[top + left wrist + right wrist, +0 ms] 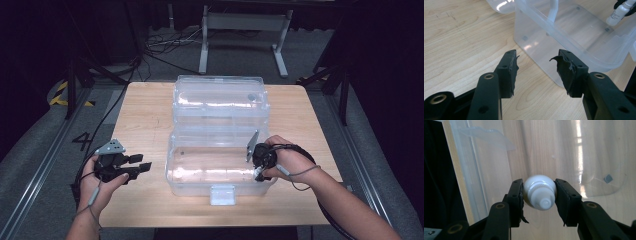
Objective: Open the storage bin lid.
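Observation:
A clear plastic box (175, 172) stands open on the wooden table (145, 115), its lid (218, 97) folded back behind it. My right gripper (258, 172) points down into the box's right end and is shut on a small white bottle (540, 191), cap towards the camera; in the right gripper view the right gripper (539, 185) pinches the bottle from both sides above the box floor. My left gripper (141, 163) rests open on the table left of the box. Nothing lies between the left gripper (536, 56) jaws, which face the box (574, 37) wall; the bottle (617, 15) hangs beyond it.
A white latch (222, 194) sits on the box's front wall near the table's front edge. Bare wood lies left and right of the box. Beyond the table are a dark floor with cables (165, 47) and a white metal frame (245, 22).

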Available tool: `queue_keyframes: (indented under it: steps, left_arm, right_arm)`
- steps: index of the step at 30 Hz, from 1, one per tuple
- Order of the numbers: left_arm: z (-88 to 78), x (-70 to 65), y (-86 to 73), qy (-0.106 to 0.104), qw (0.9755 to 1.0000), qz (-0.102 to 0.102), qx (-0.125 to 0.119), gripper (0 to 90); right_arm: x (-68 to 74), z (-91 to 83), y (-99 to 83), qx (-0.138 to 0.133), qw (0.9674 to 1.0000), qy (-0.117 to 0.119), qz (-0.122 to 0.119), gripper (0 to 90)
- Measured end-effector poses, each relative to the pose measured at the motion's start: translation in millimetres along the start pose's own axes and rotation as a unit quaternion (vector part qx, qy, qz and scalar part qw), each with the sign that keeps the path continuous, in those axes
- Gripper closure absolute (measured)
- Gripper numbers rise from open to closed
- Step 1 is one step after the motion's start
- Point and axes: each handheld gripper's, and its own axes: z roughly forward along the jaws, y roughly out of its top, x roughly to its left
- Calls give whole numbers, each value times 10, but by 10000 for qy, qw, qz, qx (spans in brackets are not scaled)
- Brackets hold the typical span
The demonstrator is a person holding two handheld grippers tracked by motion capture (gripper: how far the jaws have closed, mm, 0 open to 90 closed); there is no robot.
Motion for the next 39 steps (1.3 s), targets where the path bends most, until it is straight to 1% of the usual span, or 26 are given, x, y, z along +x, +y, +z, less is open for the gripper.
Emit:
queue_keyframes:
  steps: [5, 7, 9, 12, 14, 15, 16, 17, 26, 39]
  left_arm:
    - [5, -1, -1, -5, 10000, -8, 9, 513]
    - [8, -1, 0, -10, 10000, 1, 19, 512]
    - [14, -4, 1, -22, 10000, 17, 31, 513]
    - [21, 0, 1, -18, 10000, 29, 44, 513]
    - [23, 0, 1, -12, 10000, 15, 39, 513]
    - [23, 0, 2, -16, 10000, 18, 37, 513]
    - [23, -1, 2, -15, 10000, 17, 34, 512]
    - [24, -4, 3, -29, 10000, 12, 31, 512]
    - [25, -4, 2, -35, 10000, 7, 30, 512]
    - [28, 0, 1, -33, 10000, -3, 28, 512]
  right_arm:
    - [4, 48, 19, 76, 10000, 49, 18, 599]
    - [-7, 72, 27, 120, 9999, 64, -49, 599]
    - [0, 86, 28, 146, 9999, 70, -8, 599]
    - [-1, 120, 39, 251, 9996, 103, -21, 599]
    - [-13, 136, 38, 223, 9997, 123, -40, 599]
    - [-11, 147, 35, 224, 9997, 120, -15, 599]
    - [-18, 156, 35, 239, 9996, 110, -51, 599]
    - [-20, 157, 38, 300, 9995, 111, -37, 599]
    - [-27, 168, 43, 408, 9991, 91, -22, 599]
    - [-25, 175, 45, 408, 9991, 104, -8, 593]
